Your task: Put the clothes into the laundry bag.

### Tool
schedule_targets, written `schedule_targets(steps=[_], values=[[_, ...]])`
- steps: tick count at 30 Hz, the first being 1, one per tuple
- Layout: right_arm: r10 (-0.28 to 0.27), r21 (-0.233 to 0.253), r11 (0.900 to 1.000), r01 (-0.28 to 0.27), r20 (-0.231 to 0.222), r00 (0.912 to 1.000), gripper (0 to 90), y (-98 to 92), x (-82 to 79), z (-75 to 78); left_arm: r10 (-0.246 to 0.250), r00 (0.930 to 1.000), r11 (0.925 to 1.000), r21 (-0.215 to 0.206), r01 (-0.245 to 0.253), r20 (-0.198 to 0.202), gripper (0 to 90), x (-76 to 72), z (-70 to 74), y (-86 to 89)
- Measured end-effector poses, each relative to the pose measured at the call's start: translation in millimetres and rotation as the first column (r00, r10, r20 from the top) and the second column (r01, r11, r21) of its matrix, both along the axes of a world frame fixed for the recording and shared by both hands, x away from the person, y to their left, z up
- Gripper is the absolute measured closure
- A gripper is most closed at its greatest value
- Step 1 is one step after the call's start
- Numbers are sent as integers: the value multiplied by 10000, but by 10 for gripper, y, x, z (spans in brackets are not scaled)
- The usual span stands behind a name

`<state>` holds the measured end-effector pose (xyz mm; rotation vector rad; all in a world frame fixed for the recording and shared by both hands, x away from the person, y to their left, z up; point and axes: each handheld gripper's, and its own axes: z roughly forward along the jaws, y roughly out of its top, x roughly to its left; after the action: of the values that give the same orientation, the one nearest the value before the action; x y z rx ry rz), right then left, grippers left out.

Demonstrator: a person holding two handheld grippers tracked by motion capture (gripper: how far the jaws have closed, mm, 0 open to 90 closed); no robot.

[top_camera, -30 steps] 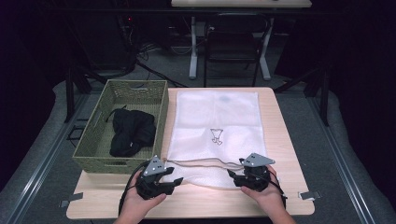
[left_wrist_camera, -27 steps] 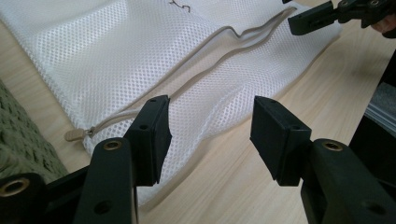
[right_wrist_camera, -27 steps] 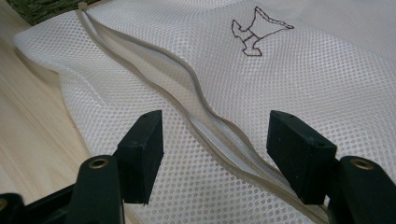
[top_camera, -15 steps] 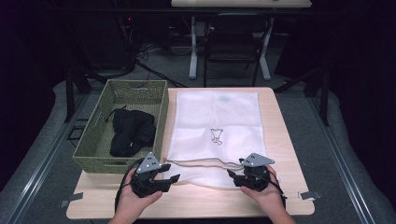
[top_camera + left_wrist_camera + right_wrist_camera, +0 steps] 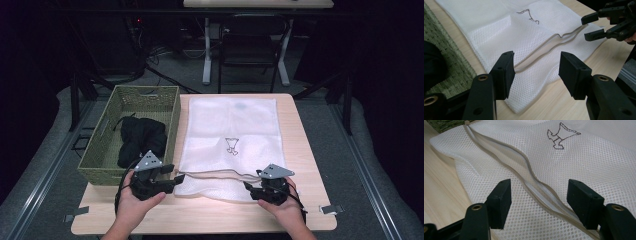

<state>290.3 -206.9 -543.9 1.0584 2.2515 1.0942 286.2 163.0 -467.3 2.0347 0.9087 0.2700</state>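
Left gripper (image 5: 176,178): jaws spread wide, holding nothing, at the mesh bag's (image 5: 231,135) near-left corner.
Right gripper (image 5: 248,187): jaws equally wide, empty, straddling the zipper (image 5: 534,180) near the bag's right end.
Bag: flat on the desk, mouth toward the near edge.
Progress: early, I judge; zipper looks parted, black clothing (image 5: 139,140) waits in the basket (image 5: 131,97) at the left edge.
Views: gripper views show the zipper gap; the high view shows the basket.
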Motion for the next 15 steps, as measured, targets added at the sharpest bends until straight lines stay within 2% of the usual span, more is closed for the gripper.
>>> schedule_targets(steps=[5,15], values=[[-2,-24,10000,2,-3,10000,363,3,0,-2,58,10000,9997,242,-59,39,459,53,88,36],[19,-33,10000,-19,-2,10000,363,2,0,-3,411,9989,9988,290,-404,-243,456,227,170,126]])
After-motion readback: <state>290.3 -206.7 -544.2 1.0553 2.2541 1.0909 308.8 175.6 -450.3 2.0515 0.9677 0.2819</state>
